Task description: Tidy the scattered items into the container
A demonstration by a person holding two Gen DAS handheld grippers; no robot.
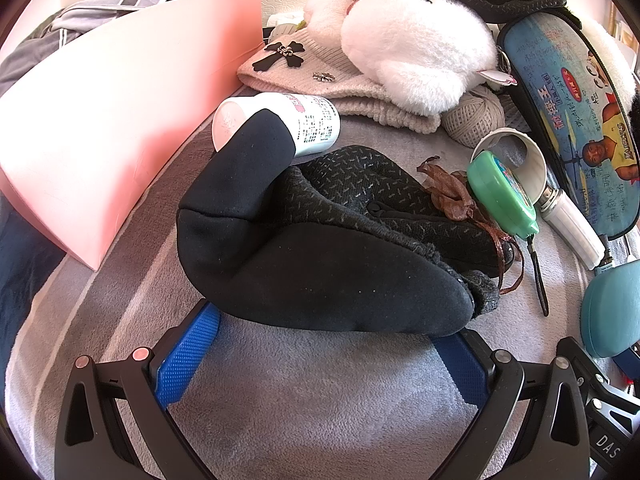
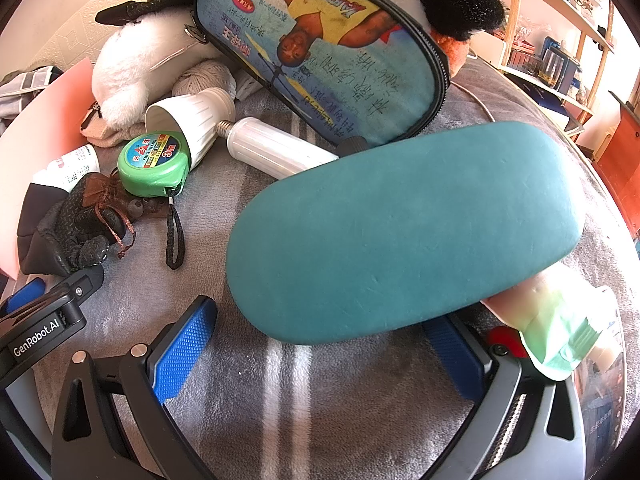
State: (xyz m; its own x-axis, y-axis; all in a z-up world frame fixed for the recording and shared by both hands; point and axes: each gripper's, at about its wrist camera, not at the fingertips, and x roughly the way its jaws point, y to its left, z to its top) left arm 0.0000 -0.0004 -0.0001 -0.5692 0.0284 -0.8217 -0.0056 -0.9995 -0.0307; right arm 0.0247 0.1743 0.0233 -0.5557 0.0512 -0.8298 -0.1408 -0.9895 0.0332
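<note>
The left gripper (image 1: 320, 344) spreads its blue pads wide around the black glove (image 1: 320, 248), which lies beside the pink container (image 1: 120, 120). The right gripper (image 2: 320, 344) is equally wide around the teal glasses case (image 2: 404, 232) (contact unclear), resting on the grey blanket (image 2: 280, 392).

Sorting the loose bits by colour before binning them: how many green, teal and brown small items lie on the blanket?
Green: 1, tape measure
Teal: 1, glasses case
Brown: 1, drawstring pouch
Total: 3
</note>
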